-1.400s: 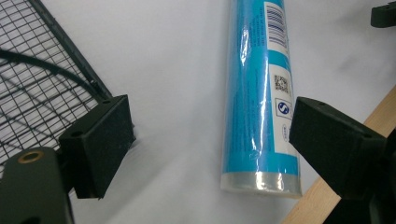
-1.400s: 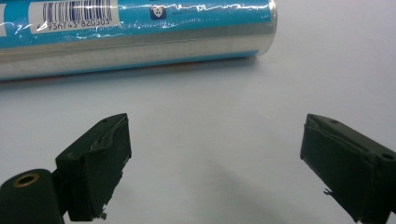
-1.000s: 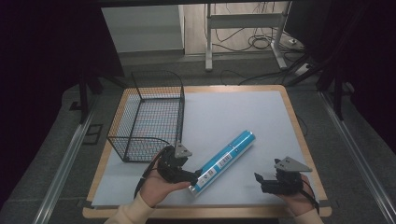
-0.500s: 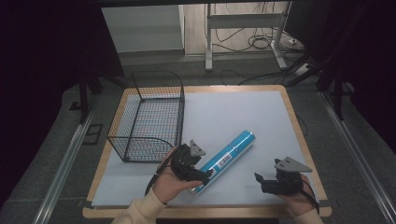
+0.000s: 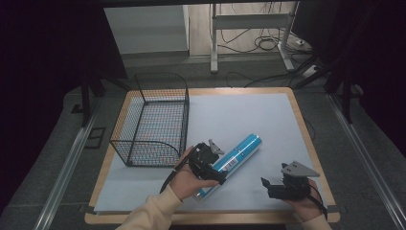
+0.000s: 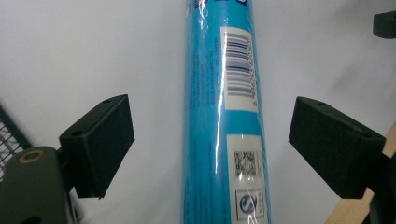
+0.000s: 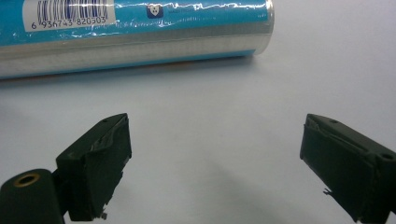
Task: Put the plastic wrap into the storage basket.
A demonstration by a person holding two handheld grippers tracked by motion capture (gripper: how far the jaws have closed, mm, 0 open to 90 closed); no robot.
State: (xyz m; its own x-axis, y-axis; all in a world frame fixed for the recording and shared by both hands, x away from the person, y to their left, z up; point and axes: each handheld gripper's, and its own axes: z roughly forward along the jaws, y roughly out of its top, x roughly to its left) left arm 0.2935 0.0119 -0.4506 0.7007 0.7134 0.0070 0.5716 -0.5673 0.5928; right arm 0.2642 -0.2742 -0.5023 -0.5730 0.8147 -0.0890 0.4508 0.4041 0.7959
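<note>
While the blue tube [image 5: 230,164] lies slantwise on the white surface [image 5: 249,115] just right of the wire basket [image 5: 153,120], the left claw [image 6: 210,140] straddles it wide open, apparently lined up for a grip. The right claw [image 7: 215,163] waits alongside, agape and empty.

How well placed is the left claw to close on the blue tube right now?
Probably yes. The left claw is open with the blue tube lying between its jaws, a clear gap of bare white sheet on each side. Nothing sits between the pads and the tube.
</note>
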